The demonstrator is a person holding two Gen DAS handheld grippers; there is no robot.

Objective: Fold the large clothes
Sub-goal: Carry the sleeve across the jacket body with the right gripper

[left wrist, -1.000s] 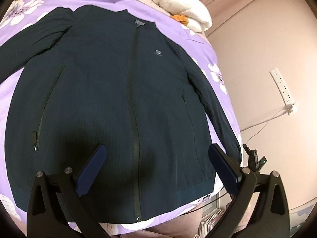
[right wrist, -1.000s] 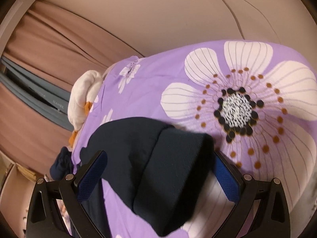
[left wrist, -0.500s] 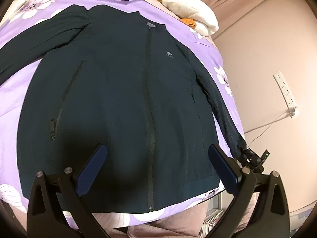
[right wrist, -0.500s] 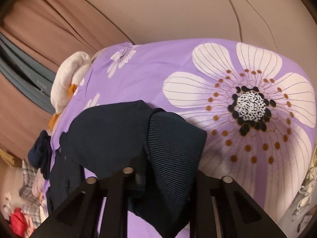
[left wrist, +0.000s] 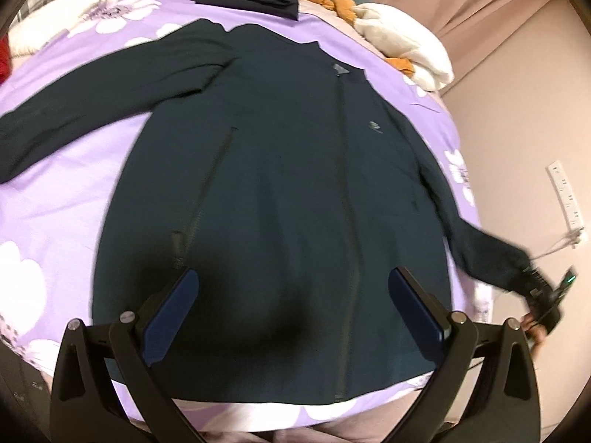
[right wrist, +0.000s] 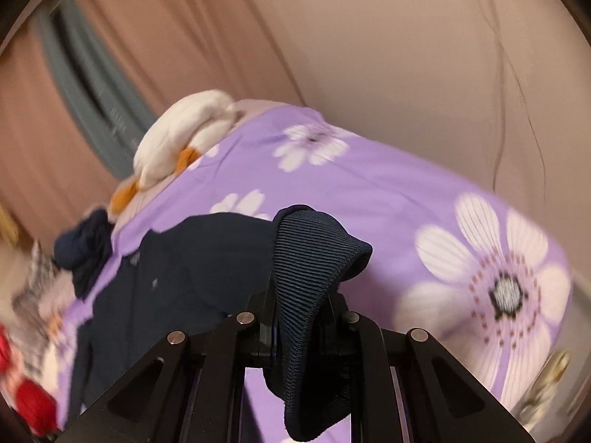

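1. Across the bed (left wrist: 55, 203), purple floral cover: dark jacket (left wrist: 280, 192) lies face up, zipped, body flat, no fold made yet.
2. Far sleeve (left wrist: 92, 99) stretched out sideways.
3. Near sleeve's ribbed cuff (right wrist: 314, 265) lifted, pinched in right tool (right wrist: 295, 332).
4. Left tool (left wrist: 291, 317) spread wide, holding nothing, above the hem.
5. Judgement: folding barely begun.

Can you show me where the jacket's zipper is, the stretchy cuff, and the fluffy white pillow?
zipper (left wrist: 345, 199), left wrist view, middle of its length.
cuff (right wrist: 310, 258), right wrist view, ribbed band.
white pillow (left wrist: 402, 42), left wrist view, its top.
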